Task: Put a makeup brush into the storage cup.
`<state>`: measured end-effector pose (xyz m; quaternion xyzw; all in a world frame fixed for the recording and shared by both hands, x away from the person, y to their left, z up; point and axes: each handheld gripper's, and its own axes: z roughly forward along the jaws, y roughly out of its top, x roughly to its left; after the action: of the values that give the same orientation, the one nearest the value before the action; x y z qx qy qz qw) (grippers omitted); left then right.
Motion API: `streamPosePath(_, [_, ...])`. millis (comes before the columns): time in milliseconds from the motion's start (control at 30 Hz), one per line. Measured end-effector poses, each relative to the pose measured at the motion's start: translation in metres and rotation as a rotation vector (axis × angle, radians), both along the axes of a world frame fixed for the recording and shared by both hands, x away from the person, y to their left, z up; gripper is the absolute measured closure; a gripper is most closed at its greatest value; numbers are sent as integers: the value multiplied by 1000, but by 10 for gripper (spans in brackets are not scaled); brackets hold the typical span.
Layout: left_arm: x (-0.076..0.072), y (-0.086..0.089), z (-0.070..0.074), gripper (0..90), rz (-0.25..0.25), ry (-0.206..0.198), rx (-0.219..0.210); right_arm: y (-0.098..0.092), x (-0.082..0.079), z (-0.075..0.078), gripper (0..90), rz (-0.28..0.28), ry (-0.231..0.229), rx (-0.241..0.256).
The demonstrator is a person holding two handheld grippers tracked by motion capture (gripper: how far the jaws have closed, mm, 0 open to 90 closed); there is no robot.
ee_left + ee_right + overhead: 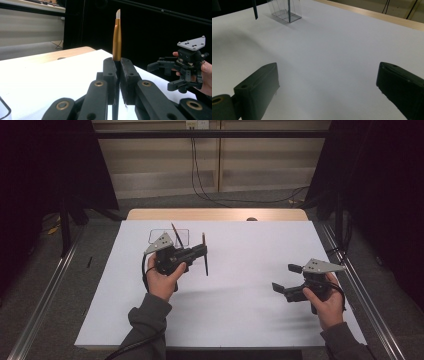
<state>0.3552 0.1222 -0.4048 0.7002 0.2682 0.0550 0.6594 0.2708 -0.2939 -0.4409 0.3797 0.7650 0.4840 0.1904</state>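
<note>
The left tool [199, 252] is clamped on a thin brown pencil [205, 254], its jaws pressed tight against the shaft; in the left gripper view the pencil [116, 40] stands upright out of the closed jaws, its pale tip uppermost, with more of the shaft running down below them; it is held above the white desk [240, 295], near a clear box [182, 236] in which another pencil leans; the right tool [283, 277] hovers well apart over the desk's right side, its jaws spread wide and holding nothing; the clear box [285, 11] lies far ahead of it.
</note>
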Motion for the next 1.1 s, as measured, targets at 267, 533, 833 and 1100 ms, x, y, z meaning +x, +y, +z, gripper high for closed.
streamPosePath(267, [2, 6, 0, 838, 11, -9, 13, -1, -1, 0, 40, -1, 1, 0])
streamPosePath(533, [4, 12, 2, 838, 26, -9, 5, 0, -1, 0, 40, 3, -3, 2])
streamPosePath(833, [8, 19, 7, 838, 44, -20, 6, -2, 0, -1, 41, 3, -3, 4])
streamPosePath(1100, [12, 25, 11, 838, 65, -23, 11, -2, 0, -1, 41, 3, -1, 6])
